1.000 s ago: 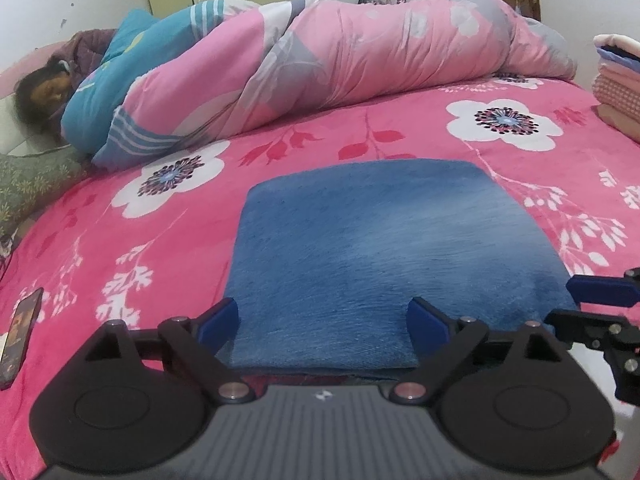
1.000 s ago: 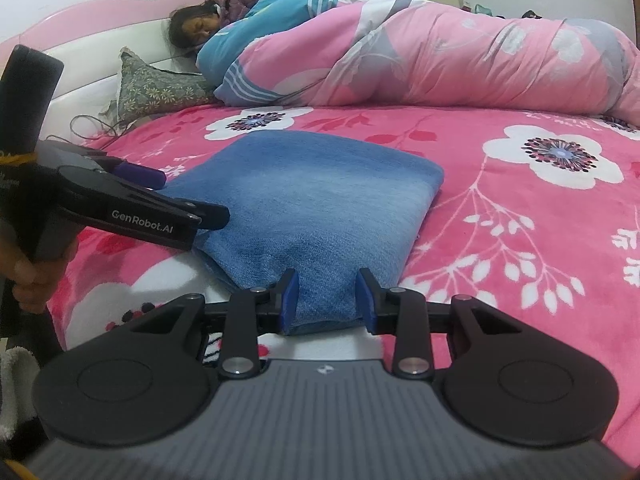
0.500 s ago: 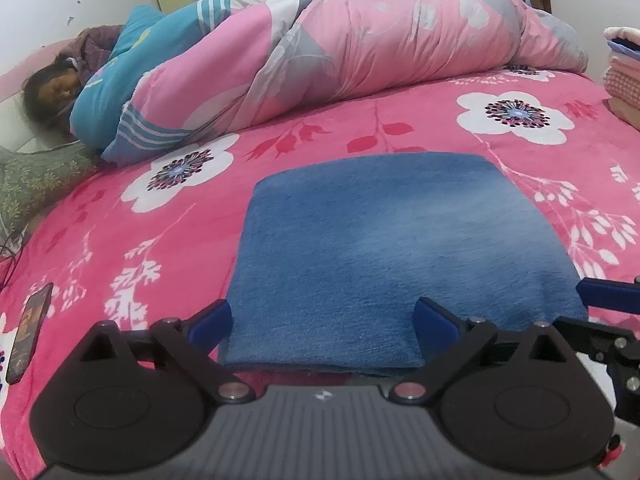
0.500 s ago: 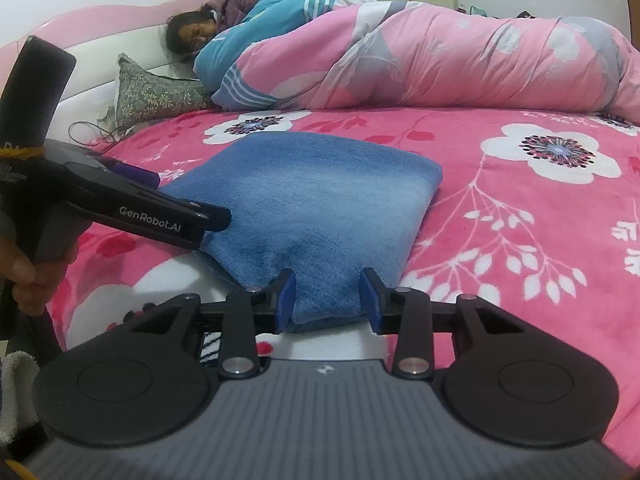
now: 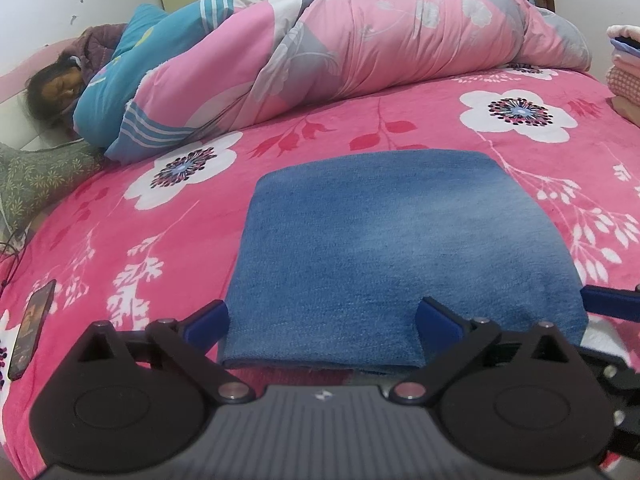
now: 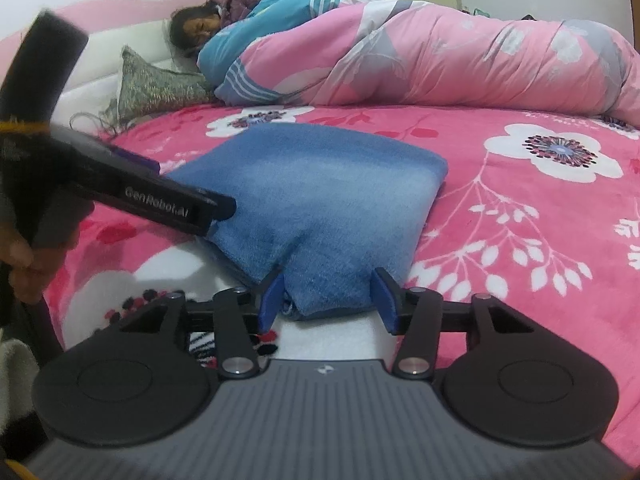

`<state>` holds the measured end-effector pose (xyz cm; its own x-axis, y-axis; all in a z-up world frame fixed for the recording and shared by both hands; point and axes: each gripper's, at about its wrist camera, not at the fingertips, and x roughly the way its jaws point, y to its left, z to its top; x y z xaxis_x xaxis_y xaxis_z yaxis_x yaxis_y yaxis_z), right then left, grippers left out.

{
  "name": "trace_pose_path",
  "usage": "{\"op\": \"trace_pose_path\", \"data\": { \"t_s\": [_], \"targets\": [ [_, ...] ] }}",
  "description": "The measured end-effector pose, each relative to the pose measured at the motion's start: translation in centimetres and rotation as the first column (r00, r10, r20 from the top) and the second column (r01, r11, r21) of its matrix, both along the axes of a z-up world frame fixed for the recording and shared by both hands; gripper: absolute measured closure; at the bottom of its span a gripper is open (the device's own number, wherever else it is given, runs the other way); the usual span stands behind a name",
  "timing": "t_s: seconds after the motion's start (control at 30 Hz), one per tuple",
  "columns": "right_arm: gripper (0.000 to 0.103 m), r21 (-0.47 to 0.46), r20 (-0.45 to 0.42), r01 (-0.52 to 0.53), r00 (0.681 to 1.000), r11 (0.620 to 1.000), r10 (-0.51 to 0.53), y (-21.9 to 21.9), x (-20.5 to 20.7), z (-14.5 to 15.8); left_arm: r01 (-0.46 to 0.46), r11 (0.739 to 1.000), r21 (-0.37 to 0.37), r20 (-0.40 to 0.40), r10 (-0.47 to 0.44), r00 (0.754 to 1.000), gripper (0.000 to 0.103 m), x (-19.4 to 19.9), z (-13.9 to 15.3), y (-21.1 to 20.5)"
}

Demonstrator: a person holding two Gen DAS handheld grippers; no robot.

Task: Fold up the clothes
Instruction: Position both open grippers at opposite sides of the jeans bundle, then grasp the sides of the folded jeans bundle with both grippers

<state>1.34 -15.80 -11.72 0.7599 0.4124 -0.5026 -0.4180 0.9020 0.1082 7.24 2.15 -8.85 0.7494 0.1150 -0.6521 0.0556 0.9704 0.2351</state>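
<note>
A blue denim garment (image 5: 400, 248), folded into a flat rectangle, lies on the pink flowered bedspread (image 5: 132, 240). My left gripper (image 5: 322, 320) is open wide at its near edge: one finger sits beside the left corner, the other over the cloth. In the right wrist view the same garment (image 6: 320, 200) points a bunched corner between the fingers of my right gripper (image 6: 328, 300), which stands open around it. The left gripper (image 6: 216, 208) reaches in from the left, held by a hand (image 6: 24, 264). The right gripper's blue tip (image 5: 612, 304) shows at the garment's right corner.
A person (image 5: 56, 88) lies asleep under a pink and blue quilt (image 5: 360, 48) along the far side. A phone (image 5: 32, 332) lies on the bed at the near left. Folded clothes (image 5: 624, 72) are stacked at the right, and a grey pillow (image 6: 160, 84) sits by the headboard.
My right gripper's fingers have spread wider around the garment's corner. The left gripper has stayed open and drawn back a little from the garment.
</note>
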Motion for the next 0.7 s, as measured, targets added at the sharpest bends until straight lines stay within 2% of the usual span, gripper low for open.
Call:
{"op": "trace_pose_path", "data": {
  "t_s": [0.1, 0.17, 0.33, 0.43, 0.6, 0.67, 0.7],
  "targets": [
    [0.048, -0.037, 0.001, -0.002, 1.0, 0.999, 0.003, 0.6, -0.2, -0.2, 0.001, 1.0, -0.004, 0.002, -0.001, 1.0, 0.001, -0.1, 0.0, 0.0],
    [0.041, -0.06, -0.028, -0.005, 1.0, 0.998, 0.003, 1.0, -0.1, -0.7, 0.002, 1.0, -0.008, 0.002, -0.002, 1.0, 0.001, -0.1, 0.0, 0.1],
    [0.041, -0.049, -0.052, 0.007, 0.999, 0.999, -0.01, 1.1, -0.1, -1.1, 0.011, 1.0, -0.022, 0.008, -0.011, 1.0, 0.001, -0.2, -0.1, 0.5],
    [0.041, -0.046, -0.067, -0.015, 0.998, 0.999, 0.012, 0.7, -0.2, -0.7, 0.042, 0.997, -0.057, 0.024, -0.04, 0.999, 0.001, -0.7, 0.2, 1.3],
    [0.038, -0.027, -0.109, -0.087, 0.99, 0.996, 0.084, -1.8, -1.2, 0.8, 0.075, 0.982, -0.172, 0.085, -0.061, 0.994, 0.001, -2.2, 1.7, 4.4],
    [0.037, -0.005, -0.121, -0.093, 0.988, 0.996, 0.091, -3.2, -1.5, 1.5, 0.066, 0.965, -0.252, 0.074, -0.049, 0.996, 0.001, -1.7, 1.6, 6.1],
    [0.037, 0.042, -0.135, -0.068, 0.988, 0.997, 0.073, -4.3, -1.3, 1.6, 0.059, 0.953, -0.297, 0.062, -0.042, 0.997, 0.001, -1.3, 1.5, 6.9]
  ]
}}
